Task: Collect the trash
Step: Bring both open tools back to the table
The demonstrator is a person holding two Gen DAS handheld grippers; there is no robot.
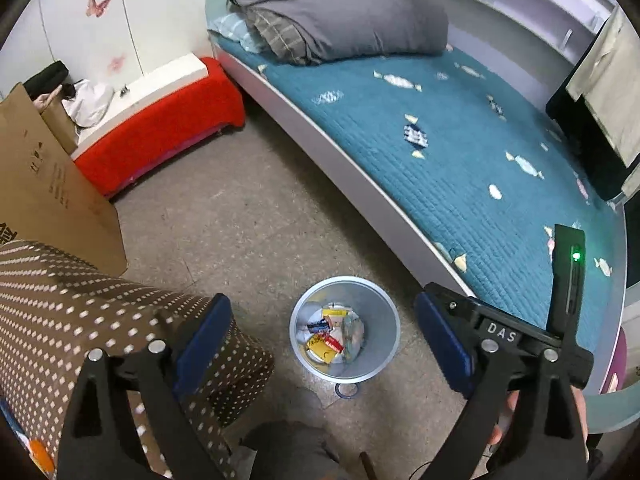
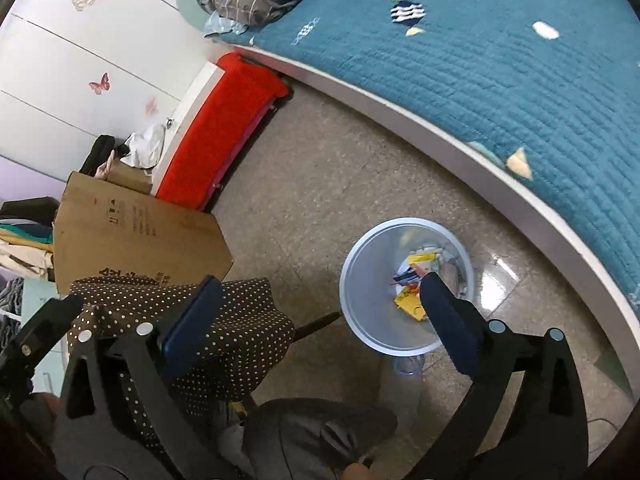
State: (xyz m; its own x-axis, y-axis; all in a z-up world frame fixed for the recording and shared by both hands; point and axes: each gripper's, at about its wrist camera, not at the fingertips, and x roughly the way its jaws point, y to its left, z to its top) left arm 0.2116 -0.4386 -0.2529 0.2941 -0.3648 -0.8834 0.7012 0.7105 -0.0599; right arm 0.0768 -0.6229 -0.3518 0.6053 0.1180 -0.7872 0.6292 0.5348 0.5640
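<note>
Both grippers, left gripper [image 1: 322,344] and right gripper [image 2: 316,312], are hanging over the bin [image 1: 374,364] with jaws released and empty; the wrappers [image 1: 326,340] are lying inside it, probably just dropped.

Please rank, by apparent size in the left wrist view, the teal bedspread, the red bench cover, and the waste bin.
1. Teal bedspread
2. Red bench cover
3. Waste bin, though it sits nearer the camera.

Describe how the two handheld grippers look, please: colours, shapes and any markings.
Each of the left gripper and right gripper has black angular linkage arms with silver round rivets and flat blue finger pads. In the left view, the right gripper's black body carries white letters "DAS" and a small green light.
</note>
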